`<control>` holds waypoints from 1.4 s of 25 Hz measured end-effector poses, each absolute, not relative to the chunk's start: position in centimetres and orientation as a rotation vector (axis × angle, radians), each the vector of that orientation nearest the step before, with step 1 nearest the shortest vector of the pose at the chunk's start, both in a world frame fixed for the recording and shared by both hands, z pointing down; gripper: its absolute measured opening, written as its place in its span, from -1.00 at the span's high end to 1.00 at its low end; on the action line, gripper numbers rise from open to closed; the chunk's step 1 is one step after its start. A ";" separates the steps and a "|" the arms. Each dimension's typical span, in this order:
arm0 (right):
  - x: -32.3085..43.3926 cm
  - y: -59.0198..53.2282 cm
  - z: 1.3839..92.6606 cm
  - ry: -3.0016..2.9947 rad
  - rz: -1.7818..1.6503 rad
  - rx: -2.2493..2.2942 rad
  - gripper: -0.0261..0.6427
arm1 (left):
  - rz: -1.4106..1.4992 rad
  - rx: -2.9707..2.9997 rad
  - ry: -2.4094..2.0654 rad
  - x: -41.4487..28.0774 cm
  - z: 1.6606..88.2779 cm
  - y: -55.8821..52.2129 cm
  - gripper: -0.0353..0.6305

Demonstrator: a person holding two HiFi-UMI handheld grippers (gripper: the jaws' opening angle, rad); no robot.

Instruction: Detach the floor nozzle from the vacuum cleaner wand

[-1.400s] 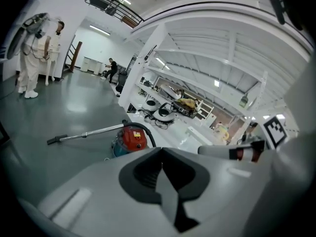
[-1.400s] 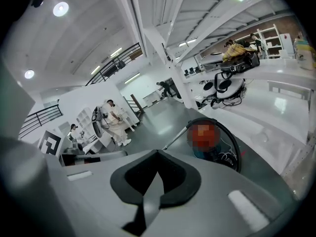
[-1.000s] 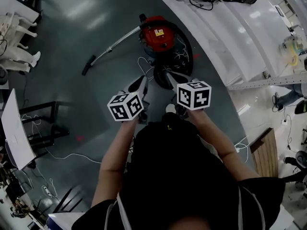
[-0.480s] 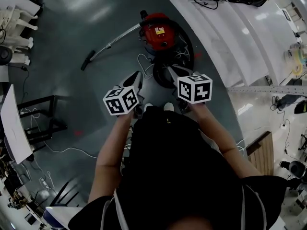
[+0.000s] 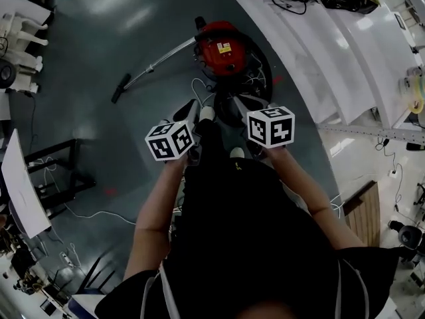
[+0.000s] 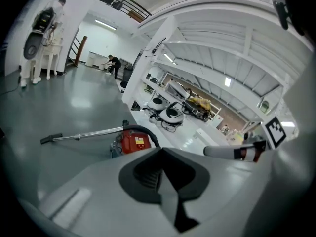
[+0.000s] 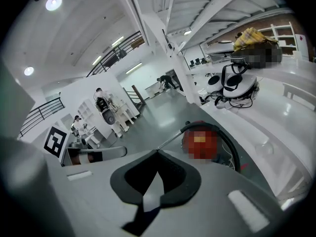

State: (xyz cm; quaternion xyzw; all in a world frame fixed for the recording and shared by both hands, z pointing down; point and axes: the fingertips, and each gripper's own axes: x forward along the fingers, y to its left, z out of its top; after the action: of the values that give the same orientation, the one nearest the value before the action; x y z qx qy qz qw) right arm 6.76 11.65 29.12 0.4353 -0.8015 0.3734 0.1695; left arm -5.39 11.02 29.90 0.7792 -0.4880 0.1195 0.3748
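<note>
Nothing of the task is done yet, judging from how things lie. The red vacuum cleaner (image 5: 222, 48) sits on the grey floor (image 5: 99, 52), close to the curved white edge that bounds it on the right, with its black hose (image 5: 260, 62) looped around it. The metal wand (image 5: 159, 60) runs from the cleaner out across the open floor towards the left, and the dark floor nozzle (image 5: 119, 89) sits at its far end, apparently still joined to it.

The left gripper (image 6: 160, 151) has its jaws closed together with nothing between them, and the right gripper (image 7: 157, 154) is the same, jaws closed and empty. In the head view both are held out in front of the person's body, pointing down towards the cleaner, well apart from the nozzle and the wand. In the left gripper view the wand and nozzle show beyond the jaws, off to the left.

All of the work seems left: getting to the far end of the wand, gripping the wand and the nozzle, and pulling the two apart.
</note>
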 end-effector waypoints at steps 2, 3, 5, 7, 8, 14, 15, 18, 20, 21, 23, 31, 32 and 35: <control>6.2 10.2 29.2 -2.293 1.045 1.237 0.93 | 0.283 2.021 -1.202 -5.2 30.1 9.1 0.87; 6.0 9.4 29.2 -2.296 1.035 1.235 0.93 | 0.278 2.042 -1.180 -5.1 30.2 8.1 0.87; 5.3 7.8 29.5 -2.289 1.027 1.236 0.93 | 0.290 2.098 -1.145 -5.0 30.2 6.0 0.87; 4.6 6.3 30.0 -2.274 1.039 1.238 0.93 | 0.309 2.135 -1.120 -5.2 30.3 4.2 0.87; 4.2 5.6 30.3 -2.266 1.045 1.237 0.93 | 0.312 2.136 -1.108 -5.4 30.6 3.4 0.87; 2.2 1.1 32.3 -2.225 1.054 1.219 0.93 | 0.308 2.064 -1.092 -7.7 33.1 -1.6 0.87; 2.0 0.4 32.8 -2.215 1.059 1.217 0.93 | 0.293 2.049 -1.090 -7.9 33.6 -2.4 0.87; 1.7 -1.8 34.6 -2.177 1.070 1.216 0.93 | 0.289 2.020 -1.079 -8.3 35.4 -4.3 0.87; 1.6 -3.1 35.8 -2.149 1.072 1.220 0.93 | 0.329 2.013 -1.065 -8.3 36.8 -5.1 0.87; 1.7 -3.8 36.3 -2.137 1.073 1.221 0.93 | 0.345 2.010 -1.055 -8.3 37.4 -5.5 0.87; 1.7 -5.1 37.4 -2.117 1.073 1.223 0.93 | 0.364 2.002 -1.034 -8.4 38.7 -6.2 0.87; 1.0 -10.7 41.2 -2.082 1.035 1.224 0.93 | 0.425 1.983 -1.002 -9.4 43.3 -10.1 0.87; 0.9 -11.4 41.7 -2.079 1.023 1.225 0.93 | 0.434 1.982 -0.998 -9.5 43.9 -10.6 0.87; 0.7 -13.5 43.3 -2.069 1.019 1.222 0.93 | 0.462 1.975 -0.988 -9.7 45.7 -12.0 0.87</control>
State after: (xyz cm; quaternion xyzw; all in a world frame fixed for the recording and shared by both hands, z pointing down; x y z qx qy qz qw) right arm 0.75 -13.46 43.28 0.4518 -0.7649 0.3768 0.2623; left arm -9.73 -12.01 45.71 0.7911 -0.3956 0.1851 0.4282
